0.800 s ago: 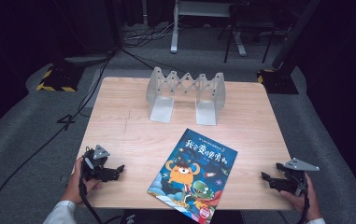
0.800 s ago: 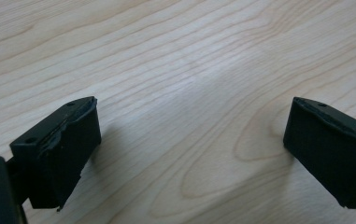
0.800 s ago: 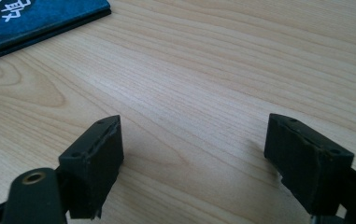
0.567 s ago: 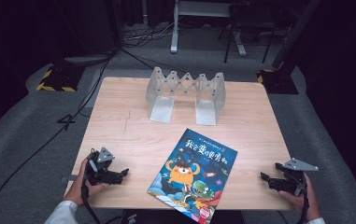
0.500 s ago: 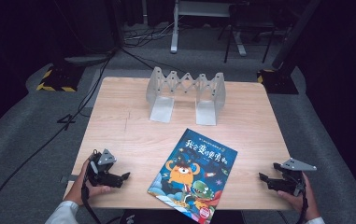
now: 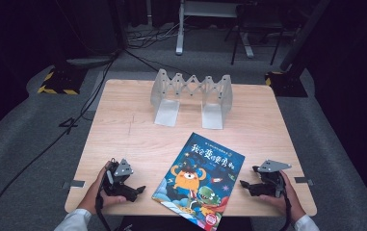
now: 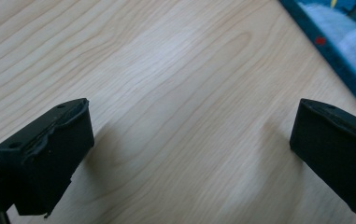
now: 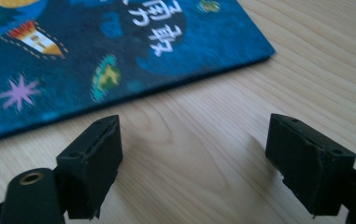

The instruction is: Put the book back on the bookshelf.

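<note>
A light wooden table point(image 6: 123, 125) stands in a dark room, seen from above, with a person's two hands coming in at its near edge. A children's picture book point(image 6: 200, 180) with a dark blue cover, an orange cartoon monster and white Chinese lettering lies flat and closed at the near middle of the table, turned at a slant, and its lowest corner juts a little over the table's near edge. The left gripper point(image 6: 135, 190), held in the left hand point(image 6: 99, 190), sits low over the wood just left of the book, pointing toward it; its two black jaws are spread wide with nothing but bare wood between them, and in the left gripper view the book's blue edge shows in the upper right corner, apart from the jaws. The right gripper point(image 6: 245, 184), held in the right hand point(image 6: 282, 195), sits just right of the book and points at its right edge; its jaws are also spread wide and hold nothing, and in the right gripper view the book's cover lies close ahead of them, not touching. At the far middle of the table stands a grey folding book rack point(image 6: 192, 96), upright and well apart from the book
</note>
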A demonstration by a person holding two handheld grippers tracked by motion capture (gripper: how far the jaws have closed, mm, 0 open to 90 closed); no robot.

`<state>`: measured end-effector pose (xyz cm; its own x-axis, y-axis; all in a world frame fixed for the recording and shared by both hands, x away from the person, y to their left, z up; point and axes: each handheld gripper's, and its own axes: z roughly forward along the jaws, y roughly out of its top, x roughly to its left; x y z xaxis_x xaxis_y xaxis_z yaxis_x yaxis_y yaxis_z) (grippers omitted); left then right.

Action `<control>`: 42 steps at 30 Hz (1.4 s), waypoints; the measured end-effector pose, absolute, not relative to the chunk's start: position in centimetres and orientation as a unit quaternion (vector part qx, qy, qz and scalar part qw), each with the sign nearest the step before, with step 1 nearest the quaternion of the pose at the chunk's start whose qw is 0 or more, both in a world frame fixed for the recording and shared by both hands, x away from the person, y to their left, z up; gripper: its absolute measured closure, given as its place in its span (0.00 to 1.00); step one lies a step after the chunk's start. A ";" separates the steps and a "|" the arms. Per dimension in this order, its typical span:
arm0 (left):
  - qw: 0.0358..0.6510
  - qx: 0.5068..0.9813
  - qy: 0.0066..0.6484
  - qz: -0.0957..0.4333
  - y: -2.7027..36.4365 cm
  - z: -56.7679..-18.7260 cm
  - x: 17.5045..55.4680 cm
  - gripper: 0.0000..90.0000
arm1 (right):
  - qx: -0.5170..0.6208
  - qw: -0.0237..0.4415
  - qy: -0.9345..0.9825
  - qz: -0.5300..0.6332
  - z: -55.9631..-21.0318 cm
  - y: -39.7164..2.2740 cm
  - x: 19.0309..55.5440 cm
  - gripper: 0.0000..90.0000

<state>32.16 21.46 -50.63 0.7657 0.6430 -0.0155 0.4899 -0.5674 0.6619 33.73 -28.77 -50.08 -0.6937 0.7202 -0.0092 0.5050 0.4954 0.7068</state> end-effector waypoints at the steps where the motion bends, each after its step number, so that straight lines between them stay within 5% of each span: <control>1: 0.335 0.879 0.319 0.111 21.1 -50.6 32.1 0.00 | 0.360 0.154 0.851 0.350 -50.1 -28.8 33.7 0.21; 13: 0.340 0.891 0.283 0.101 18.9 -50.6 31.8 0.01 | 0.365 0.154 0.850 0.348 -50.1 -25.5 36.6 0.18; 25: 0.341 0.893 0.277 0.099 18.1 -50.6 31.1 0.01 | 0.379 0.157 0.848 0.334 -49.7 -22.7 39.4 0.28; 42: 0.341 0.894 0.274 0.096 15.5 -50.6 30.4 0.01 | 0.319 0.121 0.879 0.332 -49.5 -26.4 34.1 0.26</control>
<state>30.36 15.53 -50.62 0.8317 0.5551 -0.0145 0.4238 -0.6178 0.6624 34.12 -26.41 -49.47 -0.7671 0.6415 -0.0010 0.4810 0.5762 0.6608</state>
